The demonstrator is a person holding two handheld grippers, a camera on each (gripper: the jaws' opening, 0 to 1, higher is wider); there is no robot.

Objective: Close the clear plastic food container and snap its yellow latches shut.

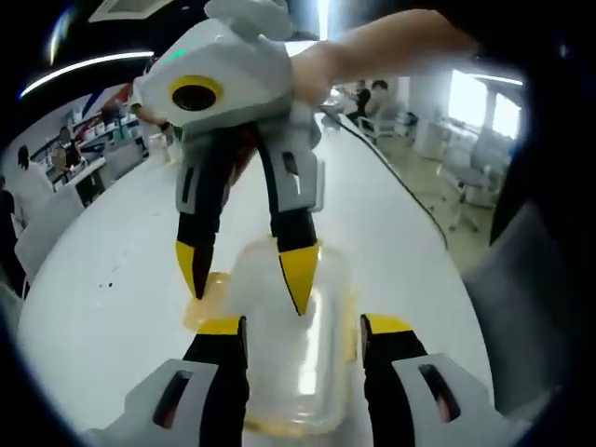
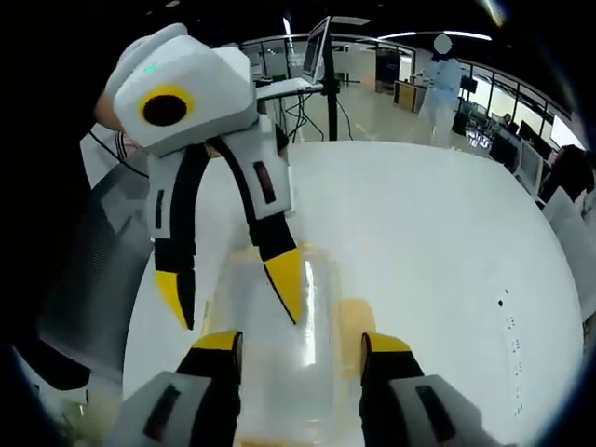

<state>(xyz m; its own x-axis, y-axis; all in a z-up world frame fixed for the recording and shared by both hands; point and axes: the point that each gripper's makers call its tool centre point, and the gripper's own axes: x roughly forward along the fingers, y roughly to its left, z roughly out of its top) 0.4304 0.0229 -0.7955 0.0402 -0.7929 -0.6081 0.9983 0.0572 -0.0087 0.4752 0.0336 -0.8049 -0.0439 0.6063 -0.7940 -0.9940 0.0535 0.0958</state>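
Clear plastic container (image 1: 293, 345) sits low in the middle of both views on the white table (image 1: 121, 279) — lid apparently down. The left gripper (image 1: 303, 328) and right gripper (image 2: 300, 340) face each other, jaws spread and empty, straddling it. Next — I judge — press the yellow latches (image 1: 207, 296) shut.

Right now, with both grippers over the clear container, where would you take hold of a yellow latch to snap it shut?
Probably at the yellow latch on the container's end, pressing its outer flap inward from that side. It appears to splay out flat from the rim, beside the right gripper's tips. The left gripper straddles the container with jaws apart.
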